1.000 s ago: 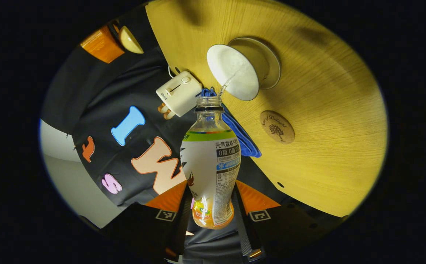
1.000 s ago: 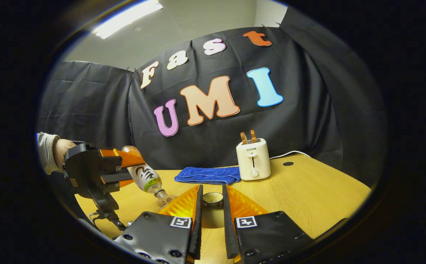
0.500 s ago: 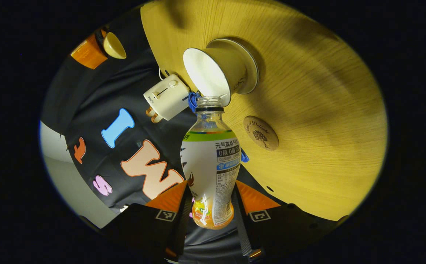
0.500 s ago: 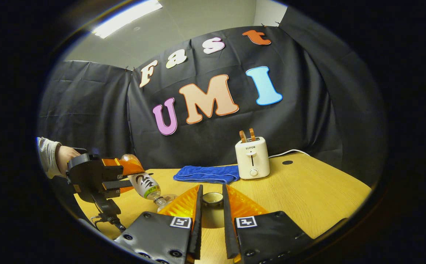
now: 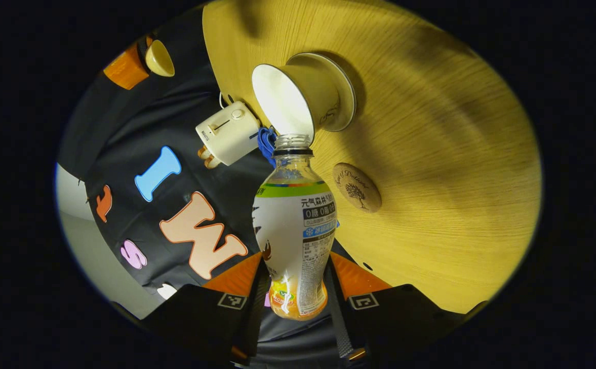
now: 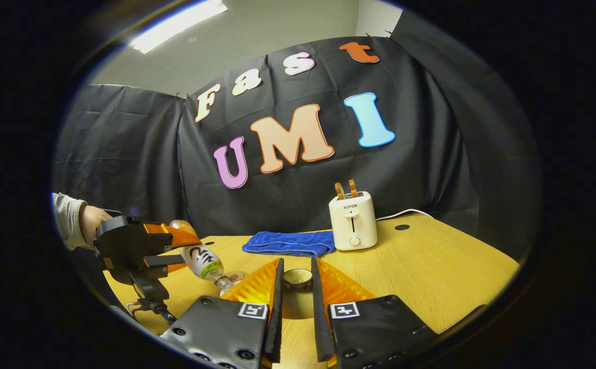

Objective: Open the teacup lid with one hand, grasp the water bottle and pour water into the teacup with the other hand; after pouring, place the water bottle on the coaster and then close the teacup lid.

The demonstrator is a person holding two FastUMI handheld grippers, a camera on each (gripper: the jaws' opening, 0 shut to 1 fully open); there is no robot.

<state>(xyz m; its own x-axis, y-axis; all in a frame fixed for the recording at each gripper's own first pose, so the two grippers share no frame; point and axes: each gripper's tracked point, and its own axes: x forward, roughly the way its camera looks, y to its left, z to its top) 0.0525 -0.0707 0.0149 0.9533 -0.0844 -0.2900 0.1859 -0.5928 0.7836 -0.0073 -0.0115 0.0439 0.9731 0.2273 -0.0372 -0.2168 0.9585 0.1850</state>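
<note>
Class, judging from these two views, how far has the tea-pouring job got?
Done: the small cream lid is off, gripped by the right gripper. In hand: the left gripper tilts the clear labelled water bottle at the open white teacup. Left: bottle onto the round cork coaster, then relidding.

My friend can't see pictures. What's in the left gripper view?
The left gripper holds a tipped water bottle, its open mouth at the rim of a white teacup on a wooden table. A round coaster lies nearby.
</note>
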